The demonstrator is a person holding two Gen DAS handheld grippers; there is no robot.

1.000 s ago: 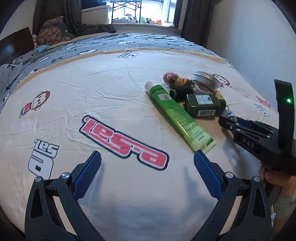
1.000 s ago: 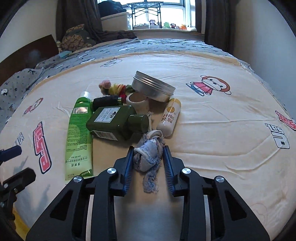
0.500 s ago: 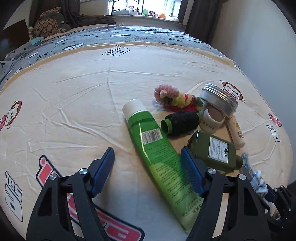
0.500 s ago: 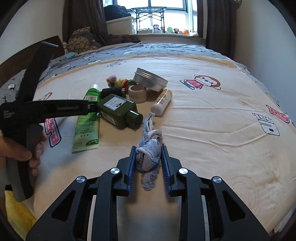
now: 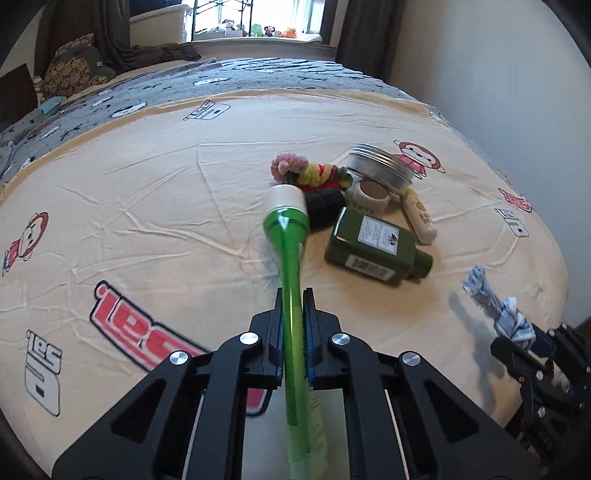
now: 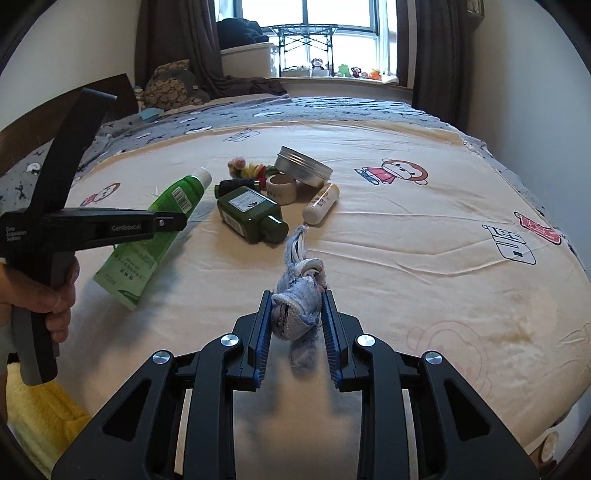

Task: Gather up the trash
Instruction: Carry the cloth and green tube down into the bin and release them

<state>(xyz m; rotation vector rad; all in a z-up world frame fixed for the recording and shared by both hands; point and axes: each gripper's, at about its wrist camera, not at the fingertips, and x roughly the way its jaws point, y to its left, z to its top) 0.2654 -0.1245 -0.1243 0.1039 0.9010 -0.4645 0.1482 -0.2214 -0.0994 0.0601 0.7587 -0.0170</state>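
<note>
A home bedroom: cartoon-print bedsheet (image 6: 406, 229), curtained window (image 6: 340, 33), pillow (image 6: 173, 86).

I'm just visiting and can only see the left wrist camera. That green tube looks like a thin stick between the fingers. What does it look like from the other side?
Observer: In the right wrist view the green tube shows its broad, flat printed face. The left gripper clamps it around mid-body.
Visitor: Who is holding that gripper?
Observer: A bare hand is wrapped around its handle.
Visitor: And the rag at my right edge?
Observer: The right gripper is shut on the blue-white rag, and a frayed end hangs down between the fingers.
</note>
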